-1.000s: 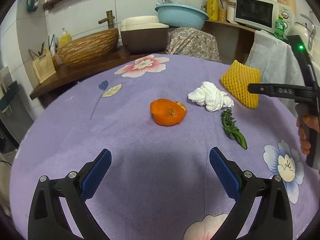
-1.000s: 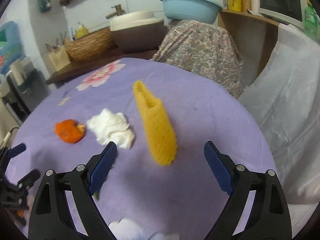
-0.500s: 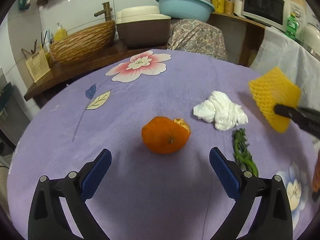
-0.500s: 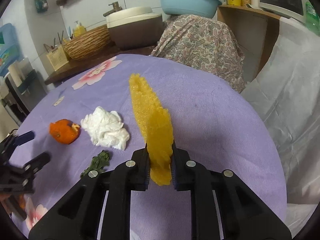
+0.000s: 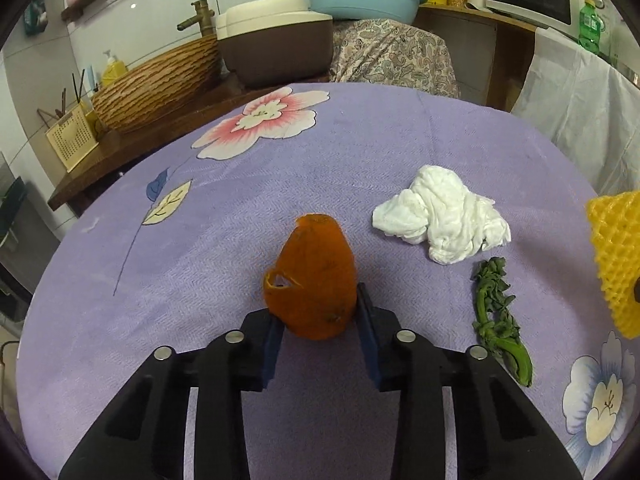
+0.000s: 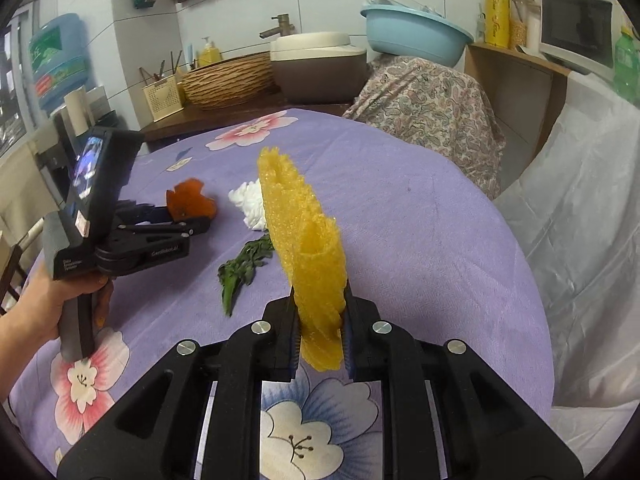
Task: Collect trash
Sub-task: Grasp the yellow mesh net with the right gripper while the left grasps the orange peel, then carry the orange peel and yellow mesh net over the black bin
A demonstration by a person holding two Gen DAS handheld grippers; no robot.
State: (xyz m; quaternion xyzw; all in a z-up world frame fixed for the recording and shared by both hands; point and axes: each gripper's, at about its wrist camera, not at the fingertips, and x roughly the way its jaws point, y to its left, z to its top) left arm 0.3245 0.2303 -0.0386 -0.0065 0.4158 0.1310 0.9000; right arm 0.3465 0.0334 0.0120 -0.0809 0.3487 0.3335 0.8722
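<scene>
Since a second ago both claws have closed in: the left gripper (image 5: 320, 320) was wide open short of the orange peel (image 5: 312, 276) and its jaws are now closing with the peel squeezed between the pads, while the right gripper (image 6: 320, 344), then open, is clamped tight on the yellow foam net (image 6: 308, 248). Beyond the peel lie the green stalk (image 5: 500, 316) and, farther, the white tissue (image 5: 440, 220), on the purple tablecloth (image 5: 360, 140). Only the right view shows the left hand (image 6: 52, 300); the left view catches just the net's edge.
</scene>
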